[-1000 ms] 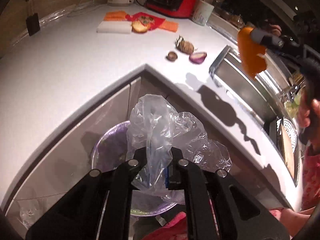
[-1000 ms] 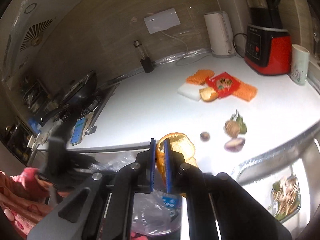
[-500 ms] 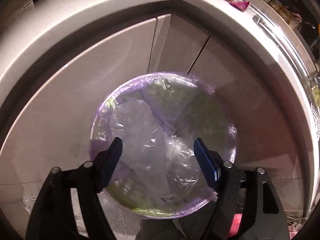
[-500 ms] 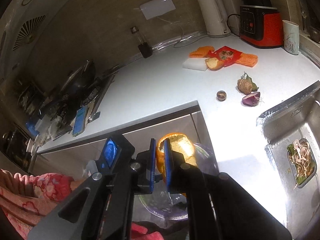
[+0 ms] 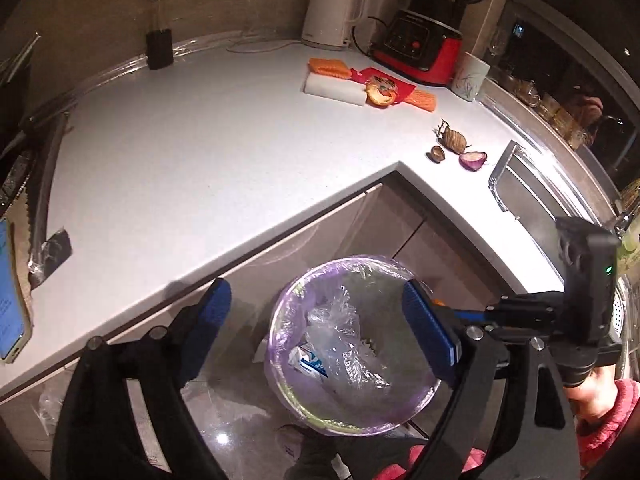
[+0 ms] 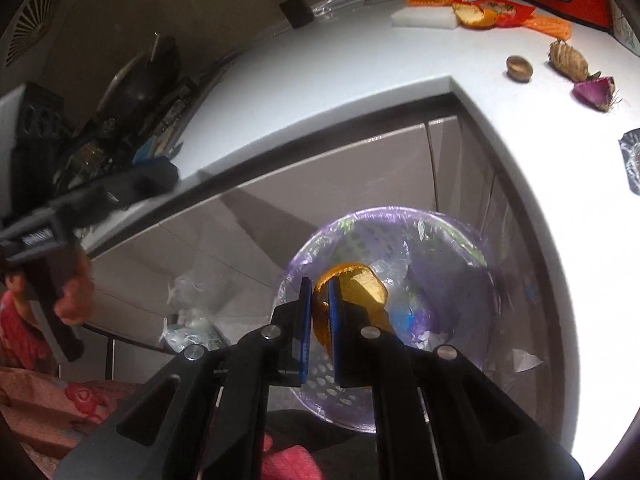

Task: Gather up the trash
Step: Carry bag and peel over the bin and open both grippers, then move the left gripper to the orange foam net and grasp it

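right gripper [image 6: 319,312] fingers pinched nearly closed on orange peel [image 6: 352,284], peel hanging above purple-lined bin [image 6: 460,232] on floor by cabinet corner. left gripper [image 5: 316,320] jaws opening wide, nothing between them, crumpled clear plastic [image 5: 344,344] lying loose in bin below. peel likely light, curved, bit slippery on rind, soft enough to bend; edge pinch as now looks adequate. more scraps on countertop [image 5: 200,140]: onion piece [image 5: 473,159], second peel [image 5: 380,95].

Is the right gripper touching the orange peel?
Touching. The right wrist view shows the right gripper with both blue pads clamped on the orange peel above the bin.
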`<state>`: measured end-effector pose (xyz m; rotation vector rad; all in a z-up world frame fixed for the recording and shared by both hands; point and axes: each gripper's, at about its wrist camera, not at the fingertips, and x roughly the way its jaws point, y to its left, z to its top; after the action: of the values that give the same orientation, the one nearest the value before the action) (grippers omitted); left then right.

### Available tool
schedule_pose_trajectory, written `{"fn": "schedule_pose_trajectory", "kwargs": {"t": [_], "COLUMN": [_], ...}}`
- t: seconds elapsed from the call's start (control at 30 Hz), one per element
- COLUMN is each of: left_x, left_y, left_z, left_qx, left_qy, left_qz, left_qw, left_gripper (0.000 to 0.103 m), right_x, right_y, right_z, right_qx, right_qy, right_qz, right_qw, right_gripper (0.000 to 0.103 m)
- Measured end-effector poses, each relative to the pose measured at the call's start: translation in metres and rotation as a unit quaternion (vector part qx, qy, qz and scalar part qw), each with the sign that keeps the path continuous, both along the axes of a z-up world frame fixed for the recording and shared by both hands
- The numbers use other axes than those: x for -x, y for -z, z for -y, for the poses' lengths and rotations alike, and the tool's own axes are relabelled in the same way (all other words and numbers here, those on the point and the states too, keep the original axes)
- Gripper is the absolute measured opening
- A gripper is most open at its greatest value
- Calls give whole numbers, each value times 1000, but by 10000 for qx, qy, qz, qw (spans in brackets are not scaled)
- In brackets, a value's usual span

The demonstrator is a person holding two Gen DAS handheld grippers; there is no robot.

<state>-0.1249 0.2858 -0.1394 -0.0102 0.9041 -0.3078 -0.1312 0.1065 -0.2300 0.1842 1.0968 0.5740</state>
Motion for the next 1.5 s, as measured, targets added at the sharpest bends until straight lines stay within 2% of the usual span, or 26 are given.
{"fn": "schedule_pose_trajectory", "kwargs": {"t": [0.17,0.2,0.27,0.3,0.33,0.5,0.6,0.67,0.73,0.8,0.97,1.17,1.27,1.4,1.5], "left_x": [-3,-5,-8,-10,-11,-26,-40,-50,-64,-79,-125,-186,-226,-284,-325], "left_y": [-5,-4,-5,-7,-8,-18,-29,-37,-46,-51,-55,-53,-53,-55,-54], "left_z": [-7,-7,-5,-4,-2,9,22,32,47,61,94,129,137,139,144], "left_qx": [26,47,35,12,-17,-11,-1,-46,-96,-109,-39,-159,-181,66,82], "left_qy": [-138,-148,-174,-165,-159,-89,-19,53,138,178,241,239,120,-153,-331], "left_qz": [-52,-66,-47,-28,-5,112,258,431,607,728,778,799,708,504,387], "left_qw": [9999,9999,9998,9999,9999,9999,9997,9990,9980,9971,9967,9964,9973,9986,9987], "left_gripper": [83,83,83,83,83,84,88,90,92,95,95,95,95,95,95], "right_x": [-6,-8,-10,-8,-7,2,10,16,19,19,4,-21,-33,-51,-66], "right_y": [47,55,67,66,61,11,-31,-61,-86,-105,-131,-137,-135,-131,-129], "right_z": [-9,-11,-12,-10,-9,0,7,13,19,26,48,78,87,101,114], "right_qx": [479,619,855,856,829,729,772,920,1088,1252,1377,1361,1414,1439,1462], "right_qy": [63,57,75,103,126,178,217,271,373,492,651,748,749,714,665], "right_qz": [-390,-515,-747,-706,-633,-163,358,785,1147,1412,1667,1604,1581,1521,1471], "right_qw": [9981,9967,9935,9938,9945,9970,9961,9923,9867,9808,9742,9748,9744,9752,9760], "right_gripper": [9,12,30,56,64,72,78,84,95,101,101,101,101,101,101]}}
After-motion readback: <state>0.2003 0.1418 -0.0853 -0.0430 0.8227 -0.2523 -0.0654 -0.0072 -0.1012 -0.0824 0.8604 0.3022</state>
